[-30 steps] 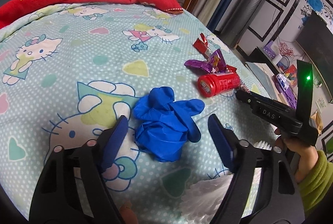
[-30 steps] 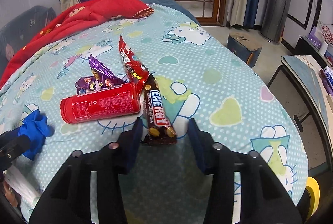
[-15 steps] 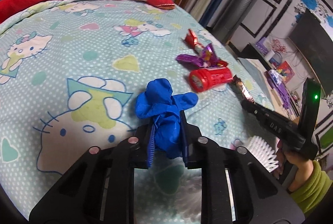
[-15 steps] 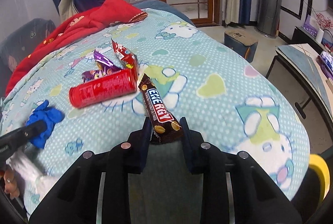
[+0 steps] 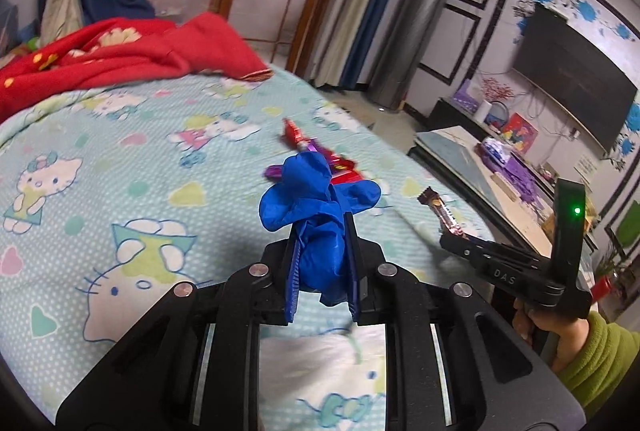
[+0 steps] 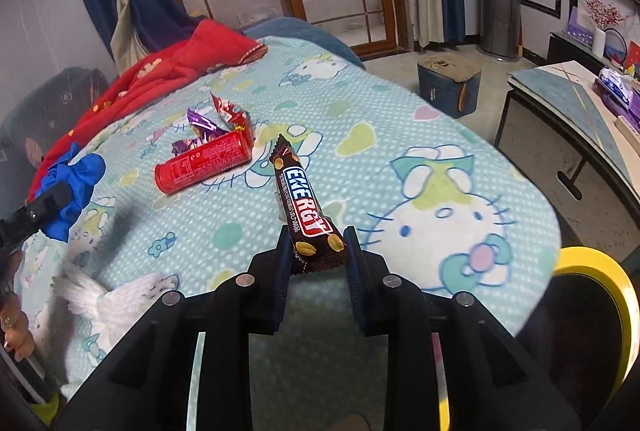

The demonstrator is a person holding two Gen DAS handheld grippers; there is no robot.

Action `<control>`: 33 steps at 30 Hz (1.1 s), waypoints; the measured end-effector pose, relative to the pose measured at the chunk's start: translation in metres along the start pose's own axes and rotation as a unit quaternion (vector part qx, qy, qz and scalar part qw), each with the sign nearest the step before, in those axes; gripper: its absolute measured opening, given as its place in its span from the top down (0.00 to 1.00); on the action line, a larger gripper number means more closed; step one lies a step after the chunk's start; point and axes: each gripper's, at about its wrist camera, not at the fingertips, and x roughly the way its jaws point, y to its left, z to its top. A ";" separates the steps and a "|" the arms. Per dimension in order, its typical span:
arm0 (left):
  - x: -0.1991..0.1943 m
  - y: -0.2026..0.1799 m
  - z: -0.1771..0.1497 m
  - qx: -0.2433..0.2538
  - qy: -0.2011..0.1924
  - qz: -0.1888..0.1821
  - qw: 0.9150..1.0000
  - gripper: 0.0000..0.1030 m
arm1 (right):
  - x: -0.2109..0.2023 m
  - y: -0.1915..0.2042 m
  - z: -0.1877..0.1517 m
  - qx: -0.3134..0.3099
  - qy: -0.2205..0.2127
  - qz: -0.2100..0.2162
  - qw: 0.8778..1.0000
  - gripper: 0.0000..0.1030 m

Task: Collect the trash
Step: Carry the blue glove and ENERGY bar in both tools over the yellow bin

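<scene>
Glove (image 5: 316,215) in left tool (image 5: 322,267)

In the left wrist view, the blue glove (image 5: 316,207) is covering most of the red can (image 5: 345,173) and the purple wrapper (image 5: 272,171) behind it, and both are blurring. The snack bar (image 5: 442,213) is disappearing behind the right gripper (image 5: 452,239), hiding its lower end. The yellow-rimmed bin (image 6: 592,311) is being cut off by the right wrist picture's edge.
</scene>
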 end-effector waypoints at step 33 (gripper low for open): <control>-0.009 -0.089 -0.016 0.090 0.000 -0.084 0.992 0.88 | -0.093 -0.058 -0.030 0.040 -0.038 -0.038 0.998 0.76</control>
